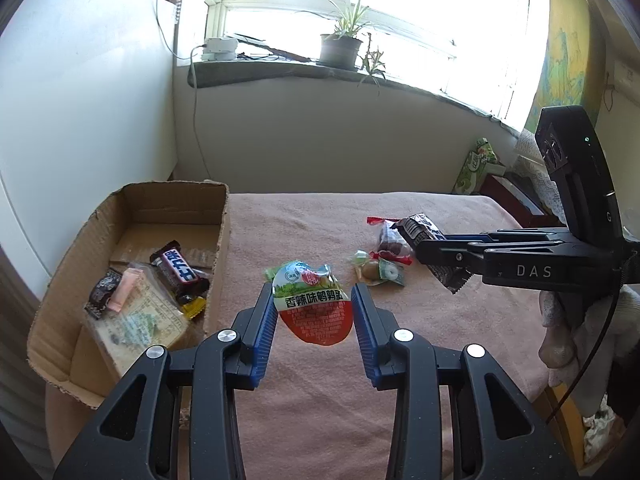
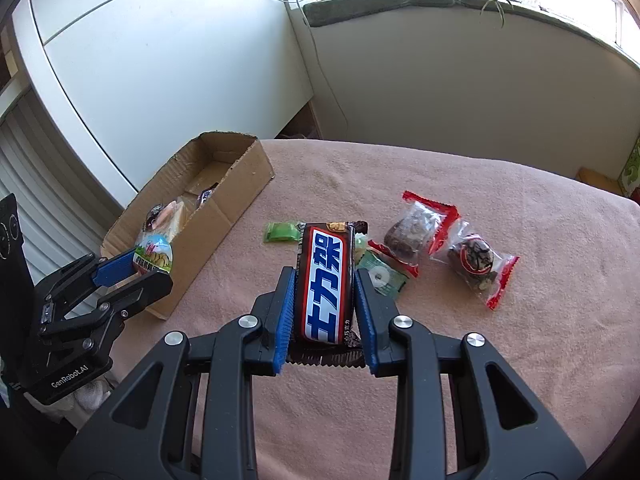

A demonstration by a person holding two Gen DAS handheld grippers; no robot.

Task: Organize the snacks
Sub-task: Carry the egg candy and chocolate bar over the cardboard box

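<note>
My left gripper [image 1: 314, 292] is shut on a red, white and green egg-snack pouch [image 1: 316, 312], held above the pink cloth beside the cardboard box [image 1: 176, 200]. From the right wrist view the same gripper [image 2: 150, 268] and pouch [image 2: 156, 254] hang just over the box's near end. My right gripper [image 2: 324, 276] is shut on a brown chocolate bar [image 2: 326, 284] with blue and white lettering, lifted above the cloth. The left wrist view shows that gripper [image 1: 424, 252] reaching in from the right with the bar [image 1: 424, 228].
The box [image 2: 224, 216] holds several snacks, among them another chocolate bar [image 1: 180, 272]. On the cloth lie a green candy [image 2: 282, 232], a ring-candy packet [image 2: 380, 276] and two red-edged clear packets [image 2: 420, 228] [image 2: 476, 260]. A white cabinet stands behind the box.
</note>
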